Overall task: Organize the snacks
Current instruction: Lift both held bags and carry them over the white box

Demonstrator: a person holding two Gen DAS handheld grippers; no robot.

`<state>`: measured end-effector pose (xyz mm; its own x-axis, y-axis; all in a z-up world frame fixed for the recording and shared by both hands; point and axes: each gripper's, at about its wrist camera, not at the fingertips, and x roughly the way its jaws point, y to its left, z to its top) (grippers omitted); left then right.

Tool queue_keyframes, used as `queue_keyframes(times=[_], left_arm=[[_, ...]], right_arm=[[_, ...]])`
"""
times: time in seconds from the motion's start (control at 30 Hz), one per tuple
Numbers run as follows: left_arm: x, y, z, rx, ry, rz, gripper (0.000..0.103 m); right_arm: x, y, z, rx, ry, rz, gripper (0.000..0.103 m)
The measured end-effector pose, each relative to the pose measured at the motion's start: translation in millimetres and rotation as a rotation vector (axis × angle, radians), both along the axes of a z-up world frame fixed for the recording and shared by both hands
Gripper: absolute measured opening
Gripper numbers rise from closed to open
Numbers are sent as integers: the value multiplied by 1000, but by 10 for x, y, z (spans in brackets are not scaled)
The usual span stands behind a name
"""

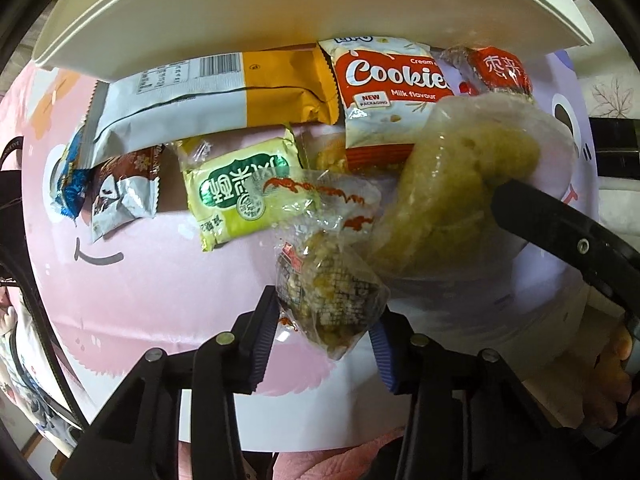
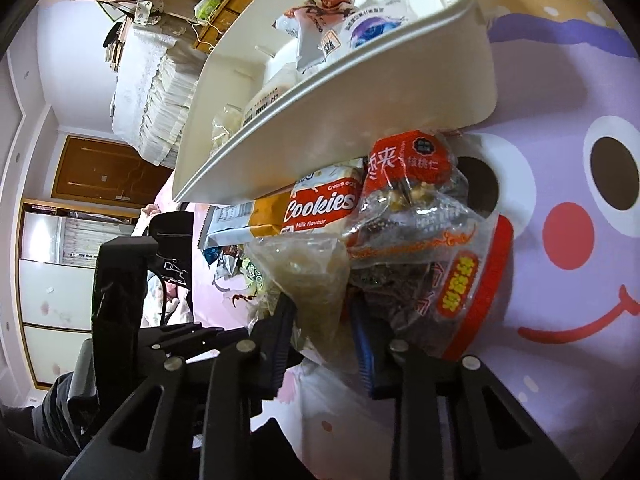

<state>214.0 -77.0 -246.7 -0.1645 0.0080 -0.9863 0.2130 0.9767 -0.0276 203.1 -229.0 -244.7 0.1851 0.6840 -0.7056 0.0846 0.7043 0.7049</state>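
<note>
Both grippers loaded, nothing dropped off yet this cycle.

Left gripper (image 1: 326, 346): fingers pinching a clear-wrapped snack (image 1: 332, 300) with red print and a grainy yellow-brown filling. It hangs just in front of the white bin (image 1: 280, 20), over the cartoon-print cloth (image 1: 140, 288).

Right gripper (image 2: 322, 344): fingers pinching a clear bag of pale yellow cake (image 2: 308, 272); from the left wrist view the same bag sits at one finger's tip. Also just in front of the bin, not over it.

Progress, as I read it: partly done. Bin already holds several packs: a white pouch with brown print (image 2: 312, 36), a white pack with a purple-blue picture (image 2: 372, 24), more behind, labels too small to read.

Still loose on the cloth against the bin's front wall:
- "Cookies" pack (image 1: 384, 92), red and white, reads "Cream", "Milk flavour", "NEW PACKAGING"
- orange and white pack (image 1: 224, 92), barcode side up
- green and yellow pack (image 1: 240, 196), Chinese text upside down
- brown and silver wrapper (image 1: 124, 192), blue wrapper beside it
- red-labelled walnut bag (image 2: 408, 172), Chinese text
- dark snack in a red-edged bag (image 2: 452, 280), yellow Chinese lettering

Judgement: roughly half left, plus the two held.
</note>
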Motion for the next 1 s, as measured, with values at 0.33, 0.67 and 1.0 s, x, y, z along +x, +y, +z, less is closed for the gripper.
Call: queue_keyframes(times=[0.33,0.67,1.0], left_arm=[[-100,124,353,-13,-65,26,41],[-107,276,1025,-27,-143,52,41],[92,460,1654,-3,-257,68,42]], right_arm=[[-147,-72,189,-24,-12,-16,25],[-172,-117,587,-9,-86,-30,0],[-26,-67,914,23,-186,-22,0]])
